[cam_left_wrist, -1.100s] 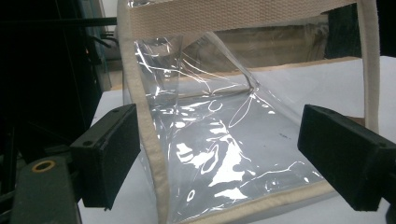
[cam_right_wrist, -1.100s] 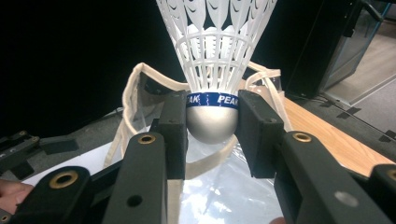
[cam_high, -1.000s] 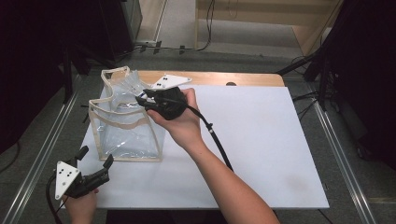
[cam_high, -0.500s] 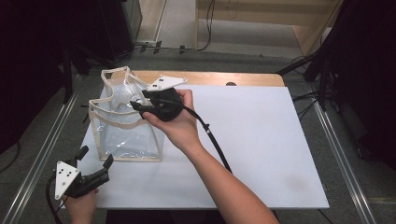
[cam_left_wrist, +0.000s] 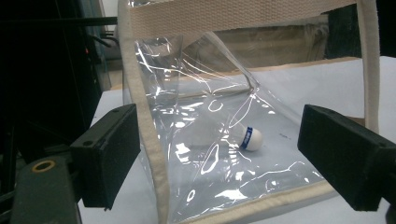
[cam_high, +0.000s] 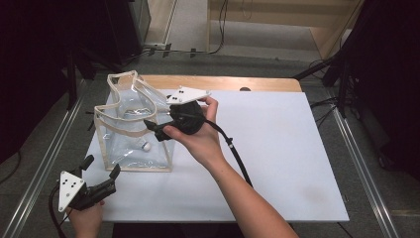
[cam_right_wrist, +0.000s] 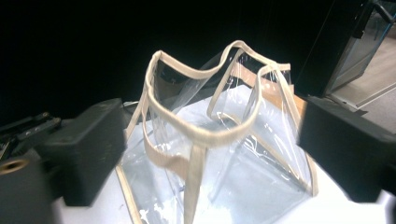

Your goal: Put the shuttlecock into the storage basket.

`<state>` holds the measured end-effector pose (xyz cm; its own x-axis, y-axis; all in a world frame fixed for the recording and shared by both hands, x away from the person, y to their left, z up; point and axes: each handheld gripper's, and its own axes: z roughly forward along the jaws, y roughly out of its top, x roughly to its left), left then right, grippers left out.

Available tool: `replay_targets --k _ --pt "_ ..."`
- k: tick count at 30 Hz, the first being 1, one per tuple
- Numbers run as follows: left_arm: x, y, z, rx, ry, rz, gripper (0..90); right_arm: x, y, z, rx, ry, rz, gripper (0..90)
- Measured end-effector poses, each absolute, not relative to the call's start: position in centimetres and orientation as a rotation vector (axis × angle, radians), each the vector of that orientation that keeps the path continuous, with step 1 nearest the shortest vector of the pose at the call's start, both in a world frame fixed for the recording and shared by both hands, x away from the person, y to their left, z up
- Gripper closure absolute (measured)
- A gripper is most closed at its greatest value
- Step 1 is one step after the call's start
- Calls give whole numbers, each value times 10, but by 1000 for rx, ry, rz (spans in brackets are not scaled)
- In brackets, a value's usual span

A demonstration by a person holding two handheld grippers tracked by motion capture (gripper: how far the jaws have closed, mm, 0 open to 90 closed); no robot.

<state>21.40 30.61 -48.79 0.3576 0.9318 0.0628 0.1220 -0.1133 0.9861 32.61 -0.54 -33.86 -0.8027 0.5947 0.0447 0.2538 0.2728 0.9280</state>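
A clear plastic bag [cam_high: 133,129] with beige webbing trim stands open on the left of the white mat [cam_high: 277,148]. A small white piece with a blue band [cam_high: 146,146] lies on its bottom, also seen through the wall in the left gripper view [cam_left_wrist: 252,139]. My right gripper [cam_high: 152,127] hovers at the bag's right upper rim. Its jaws have just been opening and stand wide, with nothing pressed between them; the bag's mouth [cam_right_wrist: 205,116] lies beyond them. My left gripper [cam_high: 101,166] rests open near the mat's front left corner, facing the bag's side [cam_left_wrist: 196,140].
The mat covers a wooden table [cam_high: 237,83] whose back edge shows. Metal rails [cam_high: 361,163] run along both sides. Dark equipment [cam_high: 114,29] stands behind the bag. The right gripper's cable [cam_high: 237,158] trails across the mat beside the forearm.
The right gripper's jaws have spread apart above the bag's rim, and the hand shifted slightly. The left gripper has stayed put.
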Motion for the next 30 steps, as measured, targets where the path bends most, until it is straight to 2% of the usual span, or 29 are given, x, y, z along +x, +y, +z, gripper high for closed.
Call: replay_targets --k 30 --pt "214 306 -488 1535 987 933 137 290 -100 -383 860 2049 1530 0"
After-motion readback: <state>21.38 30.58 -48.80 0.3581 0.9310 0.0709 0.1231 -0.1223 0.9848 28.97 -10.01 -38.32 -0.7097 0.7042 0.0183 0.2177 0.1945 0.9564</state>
